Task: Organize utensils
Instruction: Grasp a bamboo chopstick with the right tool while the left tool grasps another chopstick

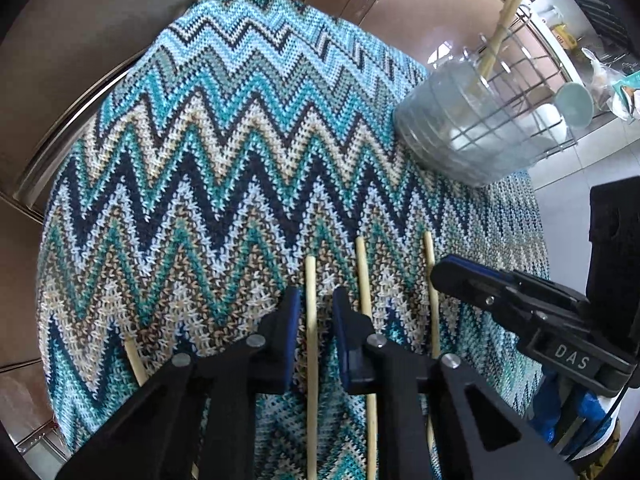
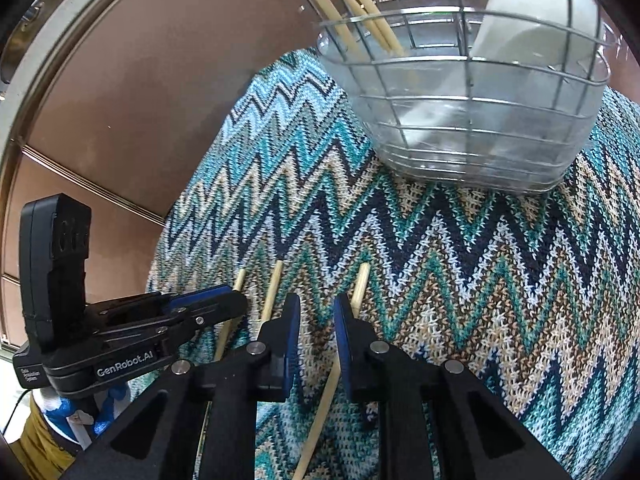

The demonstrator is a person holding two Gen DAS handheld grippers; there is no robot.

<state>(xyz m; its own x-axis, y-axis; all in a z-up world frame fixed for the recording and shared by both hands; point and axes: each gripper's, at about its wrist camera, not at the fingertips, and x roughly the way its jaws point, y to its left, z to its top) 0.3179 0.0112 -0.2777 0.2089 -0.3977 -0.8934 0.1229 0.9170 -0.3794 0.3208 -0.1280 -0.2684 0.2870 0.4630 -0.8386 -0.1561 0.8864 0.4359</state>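
Chopsticks [image 1: 311, 320] run hidden beneath both grippers' jaws.

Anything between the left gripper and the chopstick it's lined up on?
Nothing visible. The chopstick lies on the mat in the open gap of the left gripper; the right gripper sits off to the side.

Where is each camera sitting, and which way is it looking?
Left wrist camera: sits on the left gripper, looks along its open fingers at a pale wooden chopstick between them on the zigzag knitted cloth; the right gripper shows at its right.
Right wrist camera: sits on the right gripper, looks over the cloth toward the wire basket with a clear liner; the left gripper shows at its left.
Both share the cloth, the basket, the loose chopsticks and the chopsticks standing in the basket.
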